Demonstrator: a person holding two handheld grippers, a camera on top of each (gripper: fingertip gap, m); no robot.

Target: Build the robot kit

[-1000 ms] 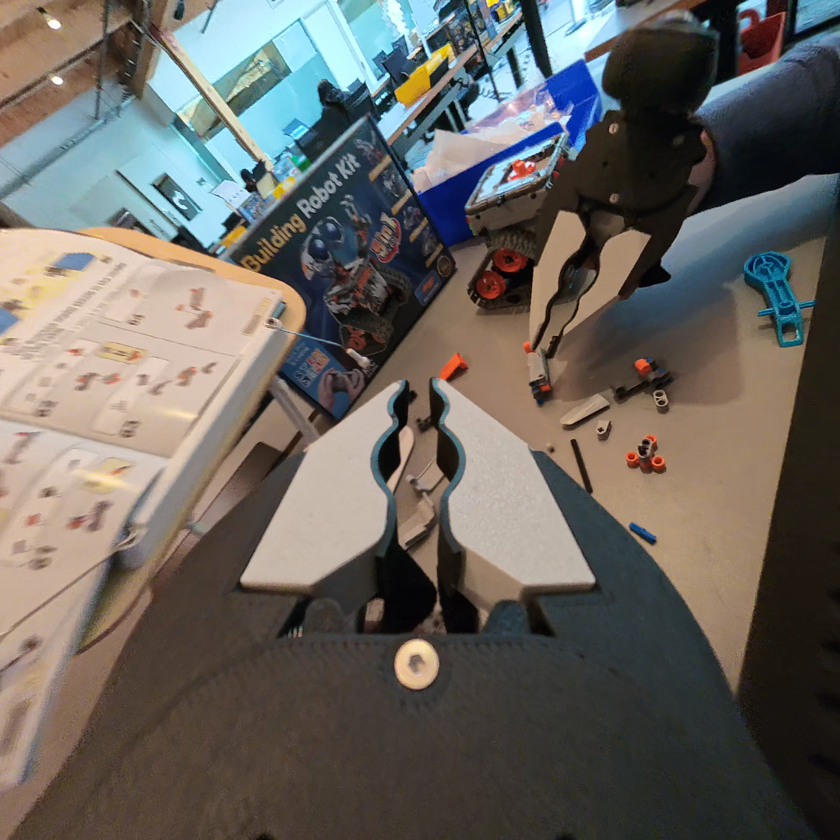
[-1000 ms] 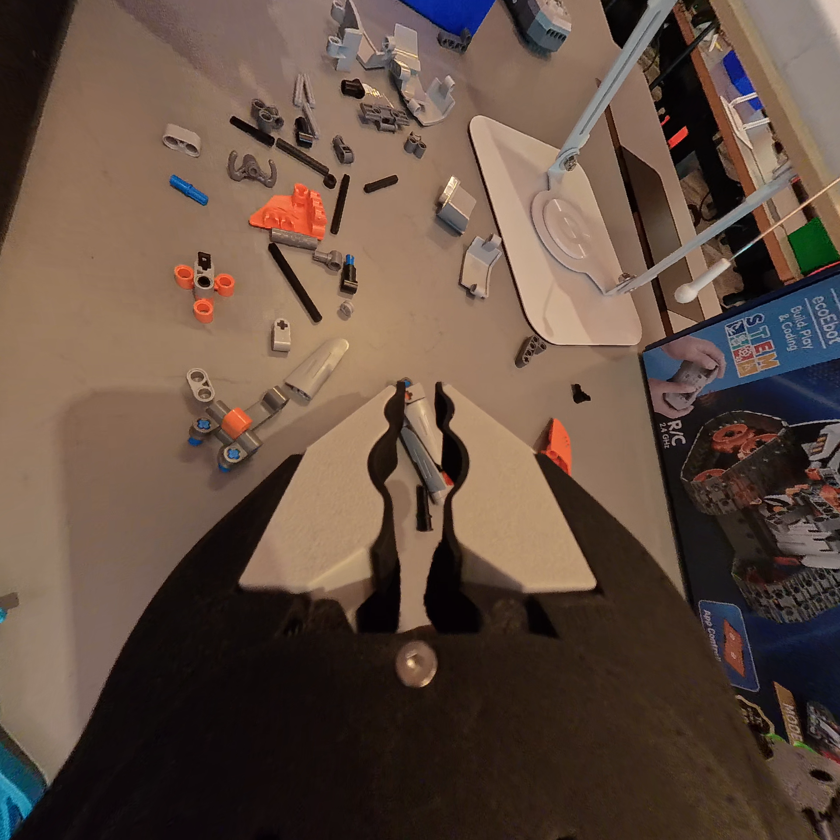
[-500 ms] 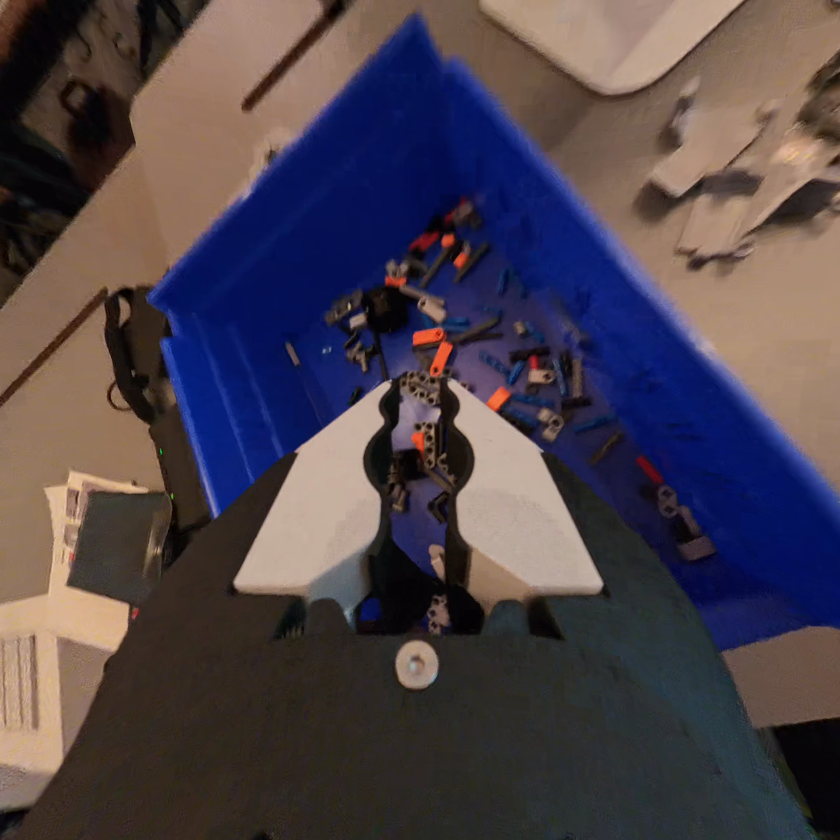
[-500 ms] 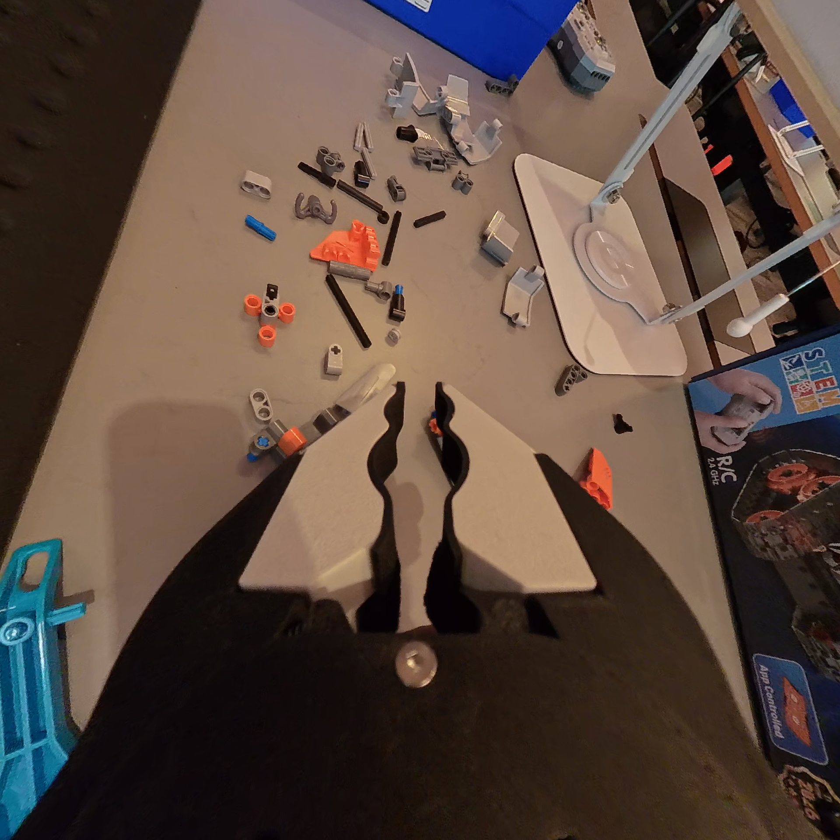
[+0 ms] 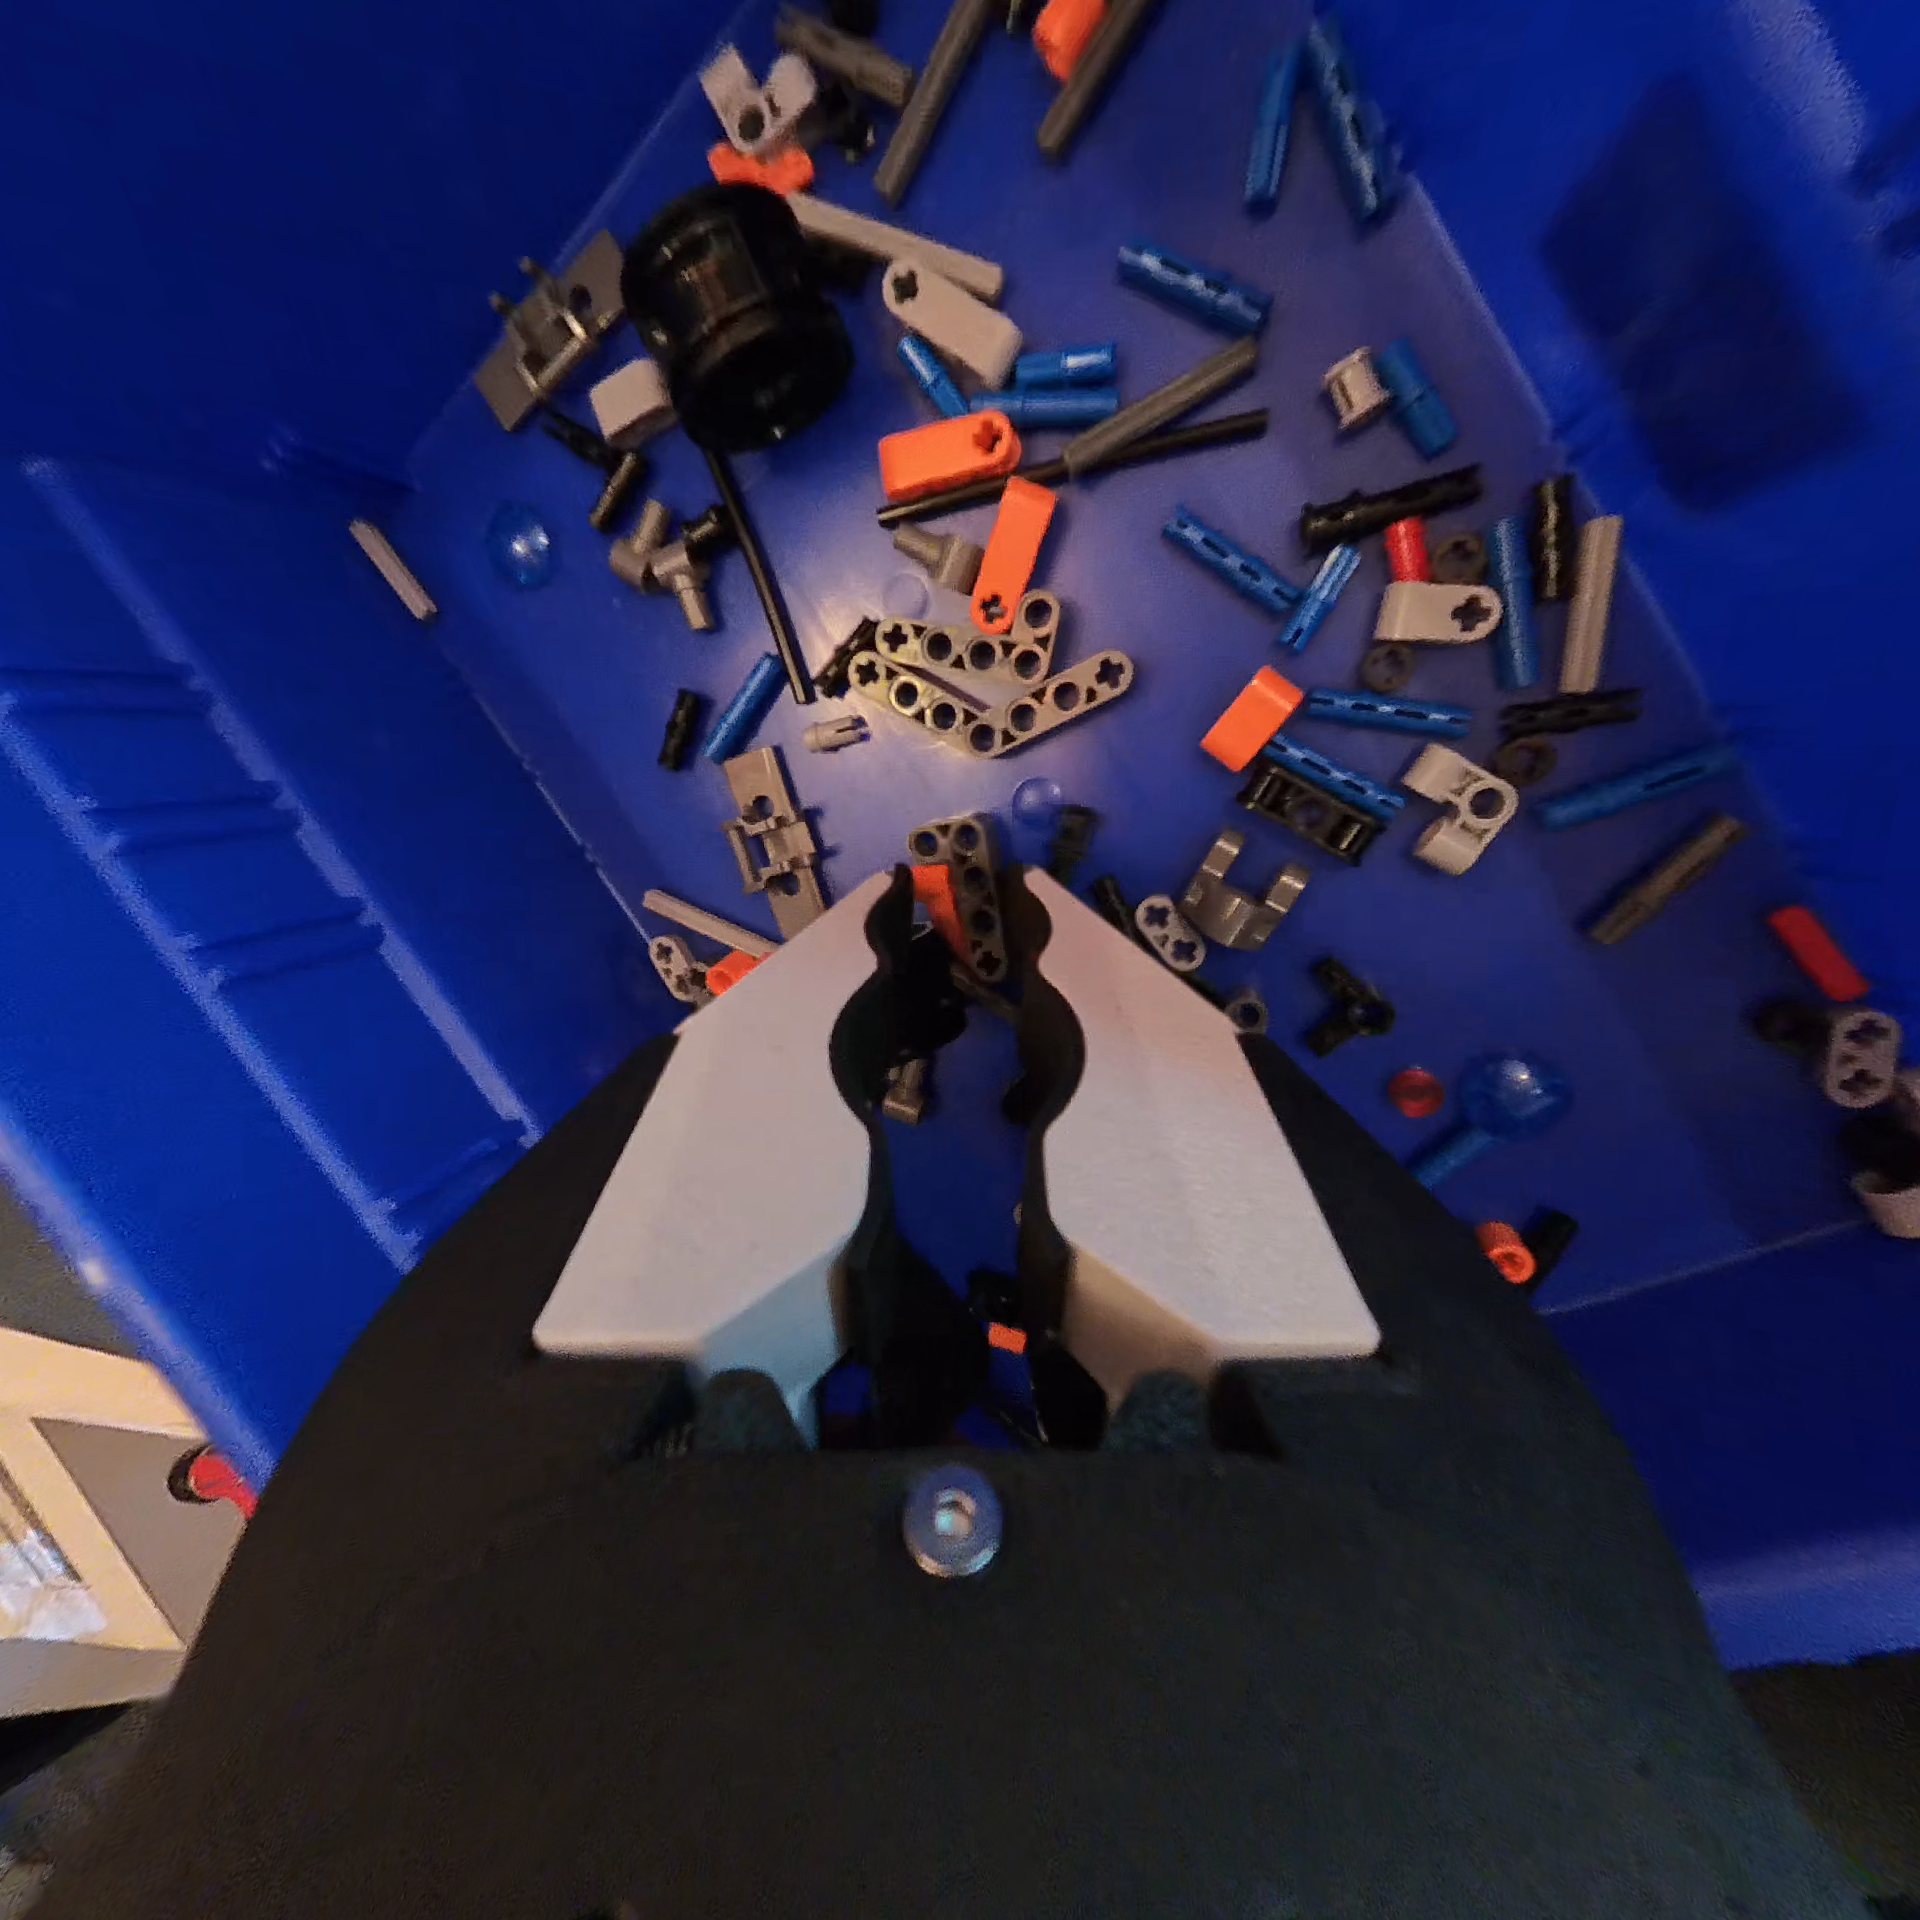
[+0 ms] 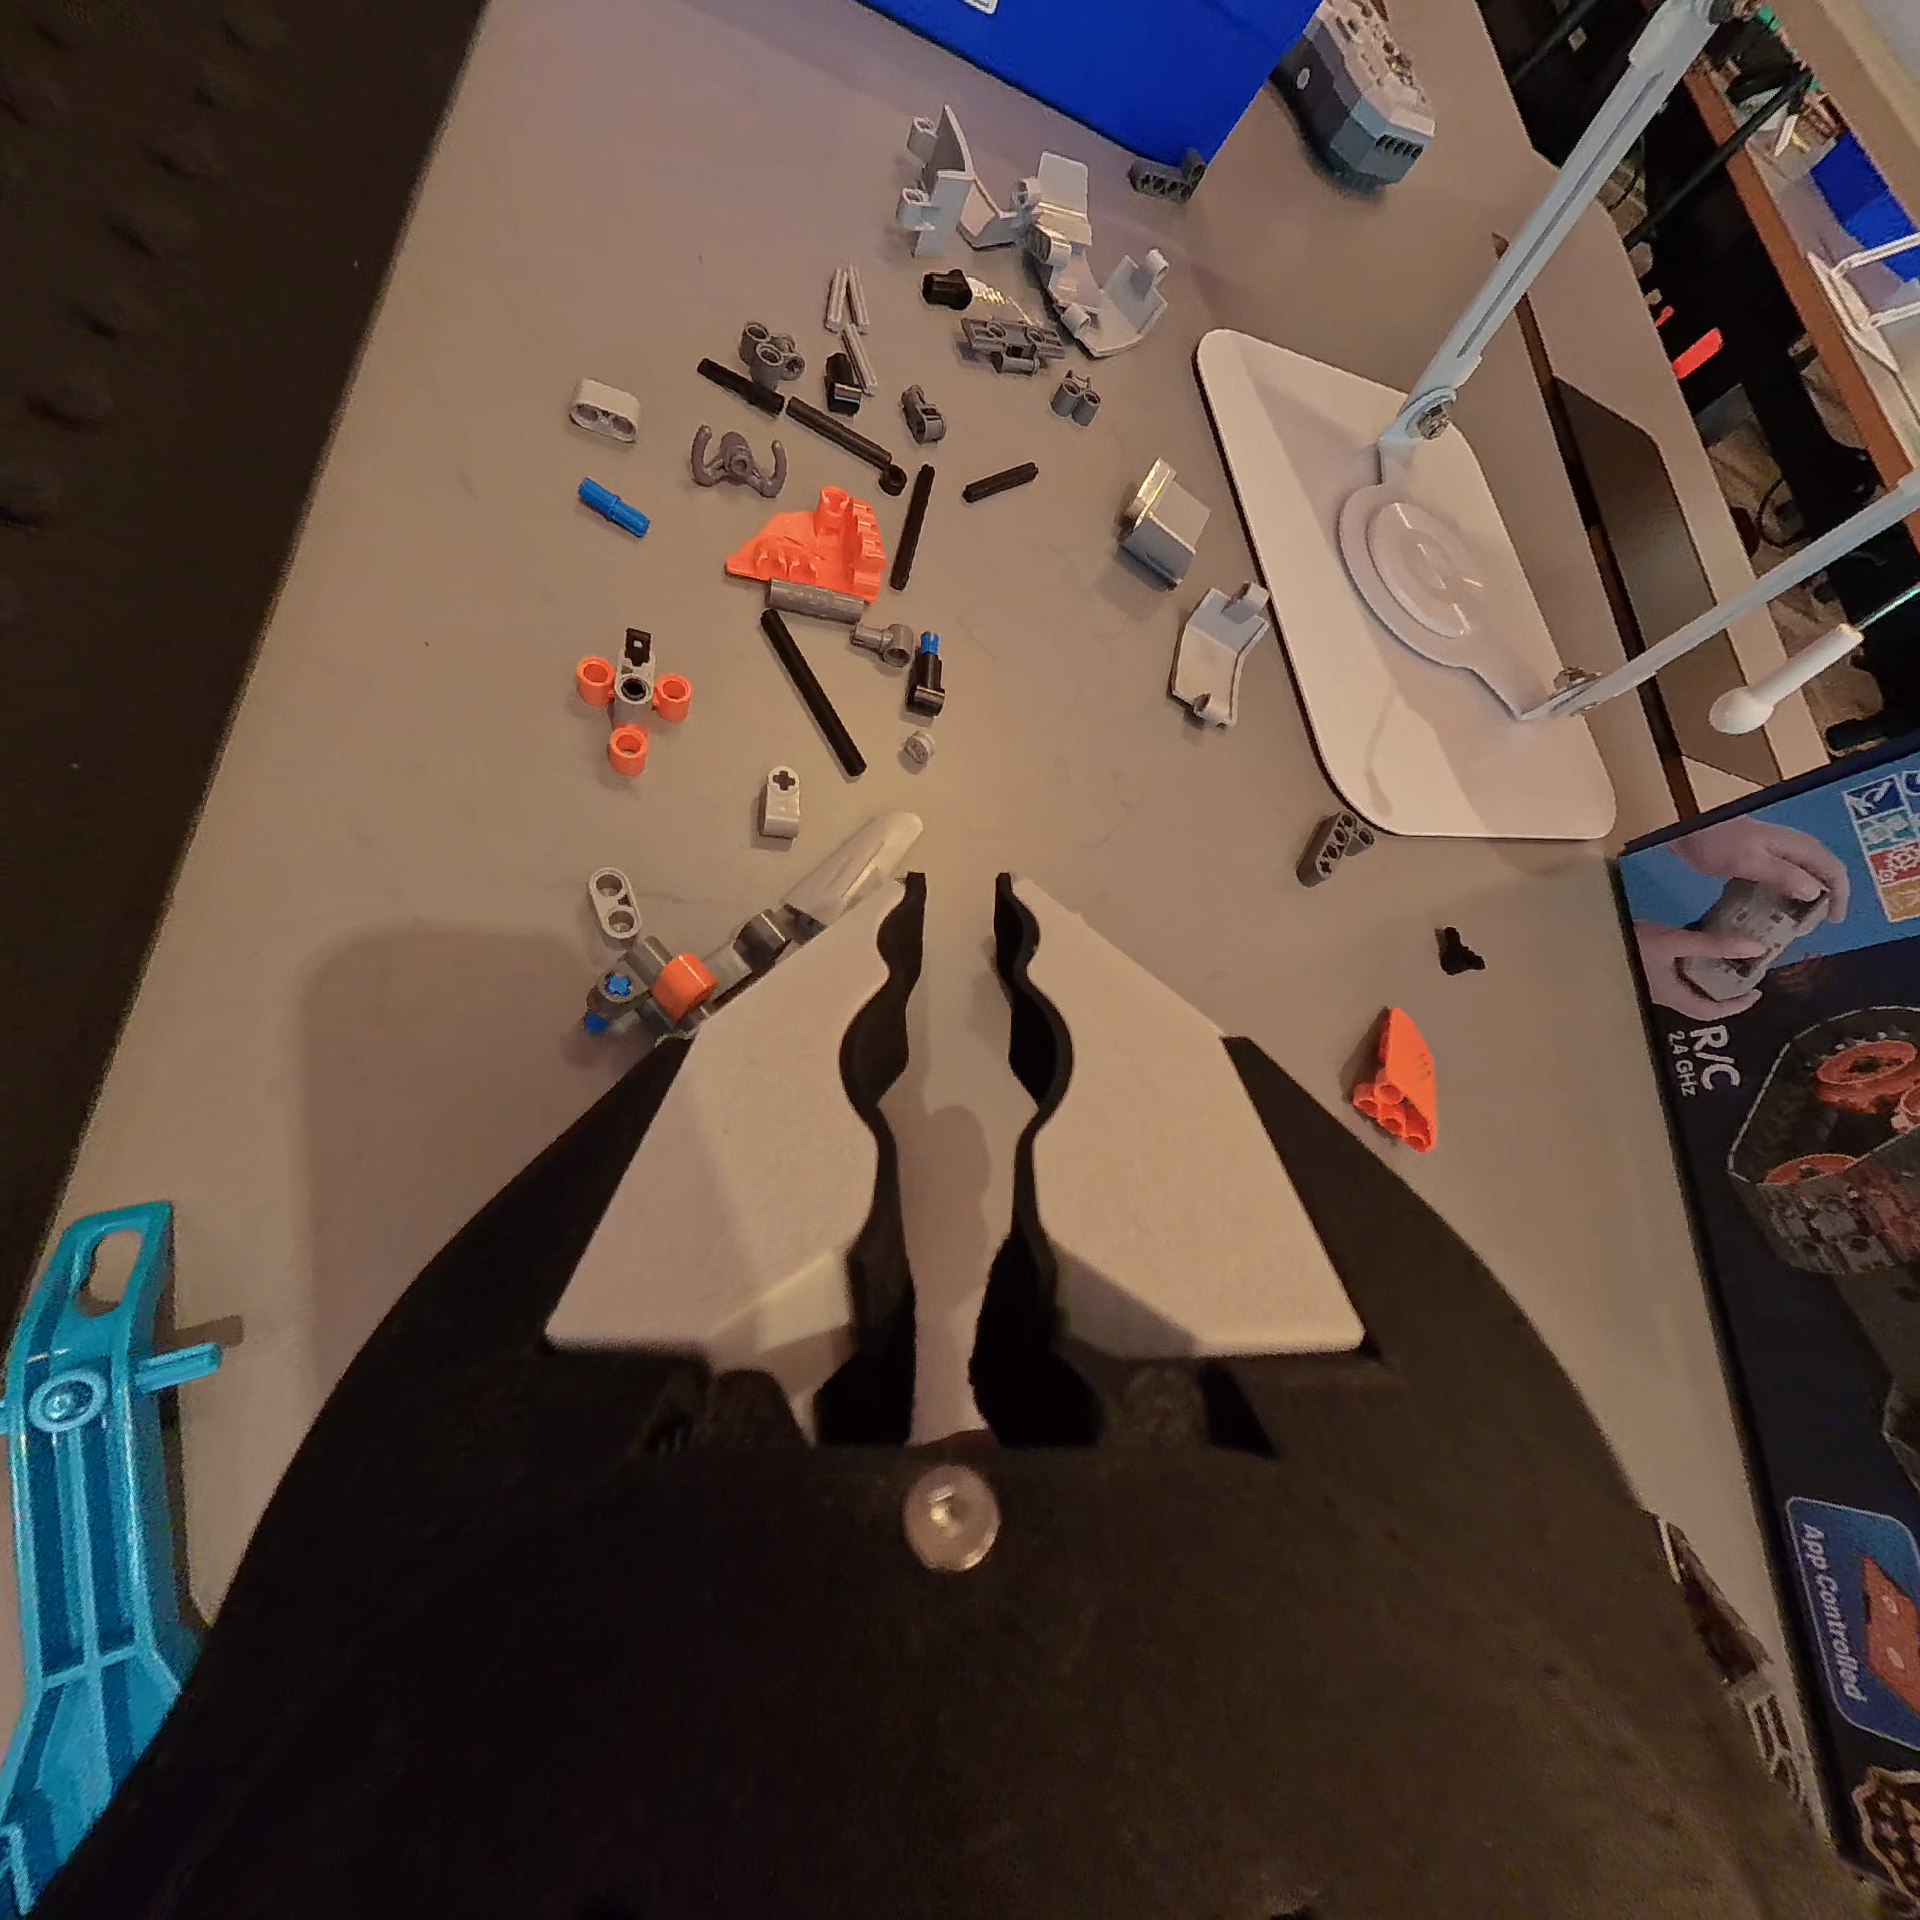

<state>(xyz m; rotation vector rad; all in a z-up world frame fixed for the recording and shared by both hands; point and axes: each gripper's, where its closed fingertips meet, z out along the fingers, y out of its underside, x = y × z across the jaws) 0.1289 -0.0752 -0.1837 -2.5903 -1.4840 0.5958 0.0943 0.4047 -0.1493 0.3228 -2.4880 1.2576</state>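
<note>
My left gripper reaches down into a blue bin of loose building parts. It is open, its tips on either side of a short grey holed beam with an orange piece against it. Two angled grey beams lie just beyond. My right gripper hovers over a grey table, open by a narrow gap with nothing between the fingers. Its left fingertip is nearest a pale pointed piece joined to a grey and orange assembly.
A black wheel lies at the bin's far left. On the table are scattered parts, an orange panel, an orange block, a white stand base, a printed box, a turquoise tool and the blue bin. About 50 cm separates my left fingertips from my right. The pale pointed piece lies some 4 cm from my right tips, 45 cm from my left tips.
My left gripper swung from the table to the blue bin, opened wider and dropped close to the parts. My right gripper drew back; the small grey and blue piece between its fingers no longer shows.
</note>
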